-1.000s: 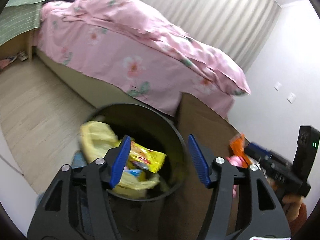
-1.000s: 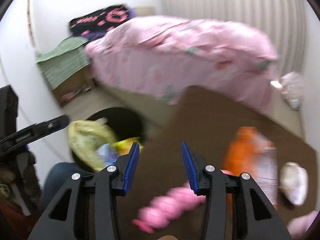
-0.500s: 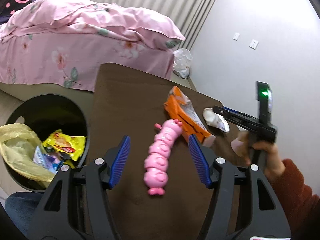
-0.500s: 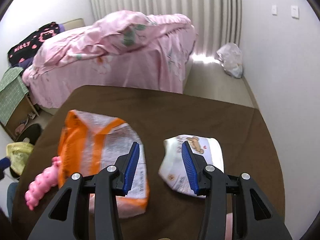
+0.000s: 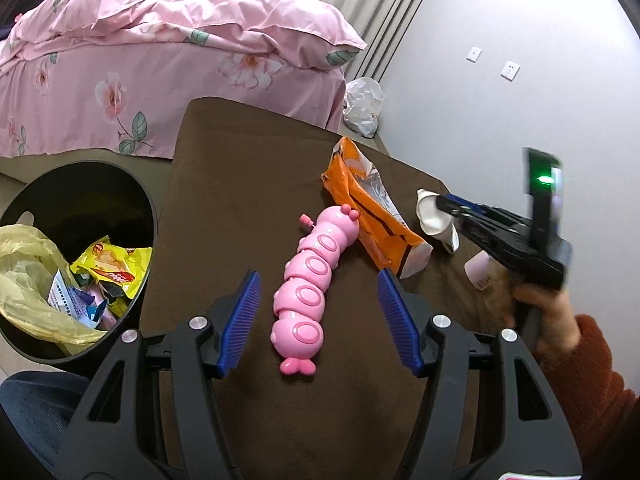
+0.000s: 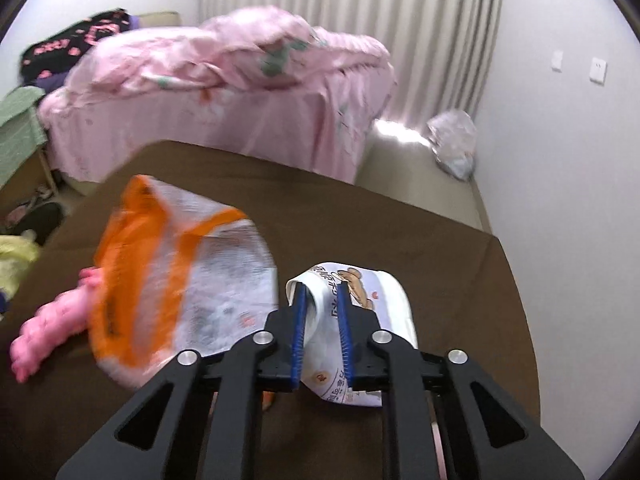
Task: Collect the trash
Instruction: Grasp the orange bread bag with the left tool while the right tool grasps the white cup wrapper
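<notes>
Item: white wrapper, apparently pinched in right gripper jaws; left gripper spread; lift clear before crossing to bin.

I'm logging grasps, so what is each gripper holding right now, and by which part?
The right gripper pinches the white wrapper at its near left edge. The left gripper is open, holding nothing.

White wrapper – pinched, orange bag beside
</notes>
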Motion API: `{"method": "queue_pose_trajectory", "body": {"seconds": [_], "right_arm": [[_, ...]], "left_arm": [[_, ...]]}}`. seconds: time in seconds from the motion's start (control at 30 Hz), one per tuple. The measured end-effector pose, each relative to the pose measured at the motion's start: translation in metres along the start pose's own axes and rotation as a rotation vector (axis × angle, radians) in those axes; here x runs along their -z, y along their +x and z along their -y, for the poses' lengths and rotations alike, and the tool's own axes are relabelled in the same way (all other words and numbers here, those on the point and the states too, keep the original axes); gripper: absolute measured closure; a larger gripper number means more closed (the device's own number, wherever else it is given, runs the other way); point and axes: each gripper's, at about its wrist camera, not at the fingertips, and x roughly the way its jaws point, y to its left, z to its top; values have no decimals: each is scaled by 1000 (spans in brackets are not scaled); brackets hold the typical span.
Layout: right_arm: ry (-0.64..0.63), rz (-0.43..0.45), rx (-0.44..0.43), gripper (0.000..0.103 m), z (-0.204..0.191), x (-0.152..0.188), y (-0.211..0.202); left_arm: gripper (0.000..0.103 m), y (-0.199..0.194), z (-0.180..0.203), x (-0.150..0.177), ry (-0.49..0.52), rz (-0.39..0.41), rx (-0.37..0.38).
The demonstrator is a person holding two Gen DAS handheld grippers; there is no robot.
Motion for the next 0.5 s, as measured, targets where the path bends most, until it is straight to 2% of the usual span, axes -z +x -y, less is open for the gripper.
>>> {"method": "queue_pose_trajectory", "body": {"seconds": [0.13, 0.3, 0.5], "right_arm": [[-44, 45, -57, 94, -11, 17, -44], [-75, 48, -96, 94, -17, 53, -83], [-73, 23, -93, 94, -14, 96, -108]], "left_arm": [[45, 7, 5, -7, 18, 3, 9], [45, 39, 15, -36, 21, -16, 41], [45, 94, 39, -77, 68, -79, -19]]}}
